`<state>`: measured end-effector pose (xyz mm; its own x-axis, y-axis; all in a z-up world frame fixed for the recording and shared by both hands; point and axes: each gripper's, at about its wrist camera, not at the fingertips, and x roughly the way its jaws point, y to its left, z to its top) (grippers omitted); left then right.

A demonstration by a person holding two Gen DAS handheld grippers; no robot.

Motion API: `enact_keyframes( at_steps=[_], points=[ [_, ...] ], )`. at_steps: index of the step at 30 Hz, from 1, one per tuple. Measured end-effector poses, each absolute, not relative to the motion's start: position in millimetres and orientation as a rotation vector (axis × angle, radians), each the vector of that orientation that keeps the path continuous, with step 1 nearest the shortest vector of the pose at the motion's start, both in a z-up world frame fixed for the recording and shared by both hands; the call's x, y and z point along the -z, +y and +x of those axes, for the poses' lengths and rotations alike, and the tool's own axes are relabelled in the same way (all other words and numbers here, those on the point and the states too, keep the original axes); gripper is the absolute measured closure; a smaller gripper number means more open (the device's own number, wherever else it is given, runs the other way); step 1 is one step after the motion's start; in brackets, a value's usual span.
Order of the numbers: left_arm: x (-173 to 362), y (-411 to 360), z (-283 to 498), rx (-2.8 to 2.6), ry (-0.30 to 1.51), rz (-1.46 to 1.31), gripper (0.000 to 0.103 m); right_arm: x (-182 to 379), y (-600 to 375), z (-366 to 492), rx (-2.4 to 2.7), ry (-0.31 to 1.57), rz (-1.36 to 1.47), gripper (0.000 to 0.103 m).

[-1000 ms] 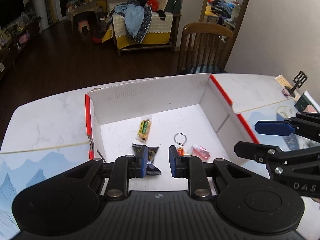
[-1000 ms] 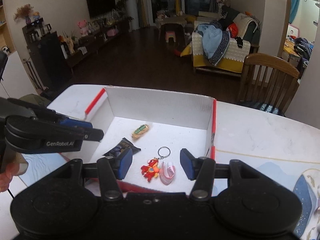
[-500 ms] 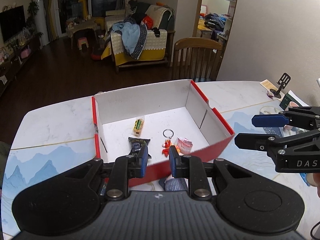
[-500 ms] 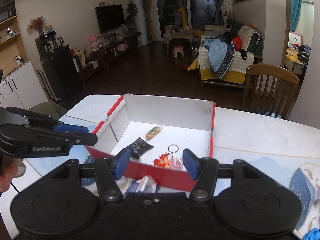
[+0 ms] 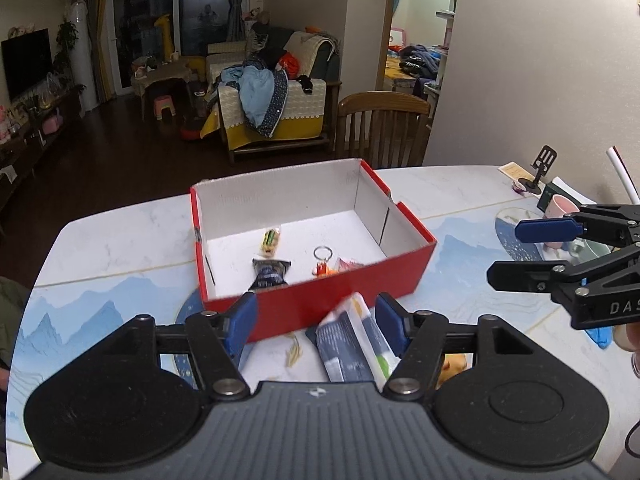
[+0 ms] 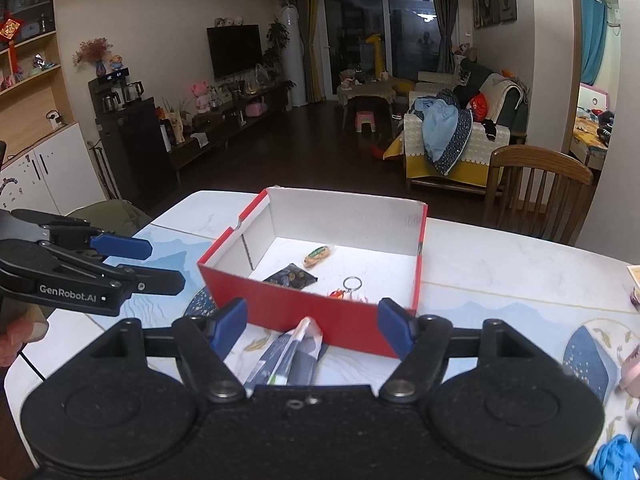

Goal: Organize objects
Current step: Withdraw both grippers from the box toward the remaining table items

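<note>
Both grippers, left [image 5: 316, 314] and right [image 6: 312, 320], have pulled back from the red cardboard box [image 5: 344, 300], jaws just opened and empty, over the blue-white packet [image 5: 352, 344] at frame bottom, likely next

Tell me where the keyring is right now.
The keyring lies on the floor of the red box, near its front wall, right of the dark snack packet in the left wrist view. An orange charm hangs from it.

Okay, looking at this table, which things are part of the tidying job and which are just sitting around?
Part of the job:
- red box
- green snack bar, dark packet and keyring charm inside it
- blue-and-white pouch on the table in front of the box
- left gripper and right gripper, both open

Just lying about:
- pink cup
- phone stand
- wooden chair
</note>
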<state>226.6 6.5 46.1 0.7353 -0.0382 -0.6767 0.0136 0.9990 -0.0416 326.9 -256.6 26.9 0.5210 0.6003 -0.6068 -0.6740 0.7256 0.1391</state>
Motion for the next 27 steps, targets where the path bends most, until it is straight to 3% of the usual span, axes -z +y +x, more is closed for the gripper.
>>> enact_keyframes(
  at_steps=[6,12,27],
  points=[
    [-33.3,7.3,197.9,0.022,0.753,-0.045,0.024,-18.7,-269.8,310.2,-0.745,0.675,-0.124,0.015],
    [-11.5,12.9,178.9,-0.008,0.793,-0.081,0.022,-0.7,-287.4,300.1,-0.696,0.692,-0.121,0.002],
    [57.0,15.4,151.7,-0.043,0.937,-0.136,0.018,73.4,-311.3,292.5,-0.567,0.857,-0.119,0.000]
  ],
)
